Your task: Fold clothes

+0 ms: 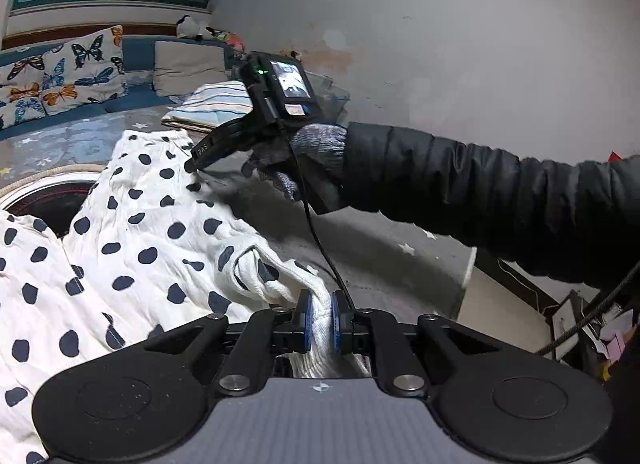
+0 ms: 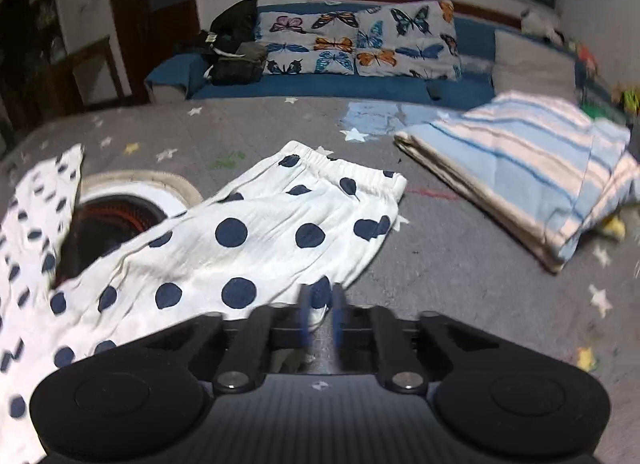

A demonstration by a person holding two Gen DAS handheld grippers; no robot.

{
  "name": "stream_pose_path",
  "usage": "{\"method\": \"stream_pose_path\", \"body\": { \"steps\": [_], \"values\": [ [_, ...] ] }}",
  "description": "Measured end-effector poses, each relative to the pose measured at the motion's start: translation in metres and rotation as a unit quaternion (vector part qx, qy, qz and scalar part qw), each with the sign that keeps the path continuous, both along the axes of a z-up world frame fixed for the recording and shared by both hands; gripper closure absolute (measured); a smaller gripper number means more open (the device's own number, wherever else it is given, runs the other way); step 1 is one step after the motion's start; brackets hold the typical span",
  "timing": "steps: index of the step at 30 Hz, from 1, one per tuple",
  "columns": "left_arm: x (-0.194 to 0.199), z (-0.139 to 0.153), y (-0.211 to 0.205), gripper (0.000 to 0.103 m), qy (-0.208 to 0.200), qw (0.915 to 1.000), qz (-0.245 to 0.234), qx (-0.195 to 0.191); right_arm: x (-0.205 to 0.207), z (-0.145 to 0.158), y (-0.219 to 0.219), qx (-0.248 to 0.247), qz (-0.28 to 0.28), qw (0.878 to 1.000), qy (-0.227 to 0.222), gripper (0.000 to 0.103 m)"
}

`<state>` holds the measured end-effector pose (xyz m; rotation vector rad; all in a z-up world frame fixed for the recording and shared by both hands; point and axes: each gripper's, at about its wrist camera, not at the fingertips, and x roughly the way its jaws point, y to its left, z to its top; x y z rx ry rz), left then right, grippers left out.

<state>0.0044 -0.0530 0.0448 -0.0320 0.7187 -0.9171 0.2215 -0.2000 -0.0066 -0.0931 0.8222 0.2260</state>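
- Left wrist view: my left gripper (image 1: 320,318) is clamped on a bunched white hem of the polka-dot garment (image 1: 132,248); that thin bite may slip.
- Farther off, my right gripper (image 1: 191,165) pinches its edge; uneven pulling could skew the fold on the star-print bedspread (image 2: 460,264).

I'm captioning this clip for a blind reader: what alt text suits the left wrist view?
The left gripper pinches a ribbed white edge of the polka-dot garment on the grey star-print bed. Beyond, a gloved hand presses the right gripper onto the same fabric.

White garment (image 2: 256,232) with navy dots
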Motion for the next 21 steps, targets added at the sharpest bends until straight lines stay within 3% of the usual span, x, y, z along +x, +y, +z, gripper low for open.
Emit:
{"method": "stream_pose_path", "body": {
  "steps": [4,8,14,16,21],
  "values": [
    [0.0,-0.004,-0.003,0.092,0.007,0.9999,-0.014,0.003,-0.01,0.004,0.001,-0.06,0.003,0.998,-0.022,0.1],
    [0.004,-0.017,-0.01,0.092,0.023,0.9995,-0.02,0.013,-0.014,0.002,-0.007,-0.073,-0.007,0.997,-0.02,0.092],
    [0.003,-0.02,-0.005,0.082,0.022,0.9995,-0.015,0.018,-0.037,0.025,-0.009,-0.059,0.015,0.997,-0.038,0.082],
    [-0.002,-0.016,0.001,0.073,0.011,0.9998,-0.009,0.016,-0.05,0.03,-0.003,-0.051,0.039,0.997,-0.036,0.079],
    [-0.015,-0.008,0.021,0.07,-0.011,0.9995,0.025,0.014,-0.095,0.035,0.022,-0.026,0.112,0.993,-0.027,0.071]
  ]
}}
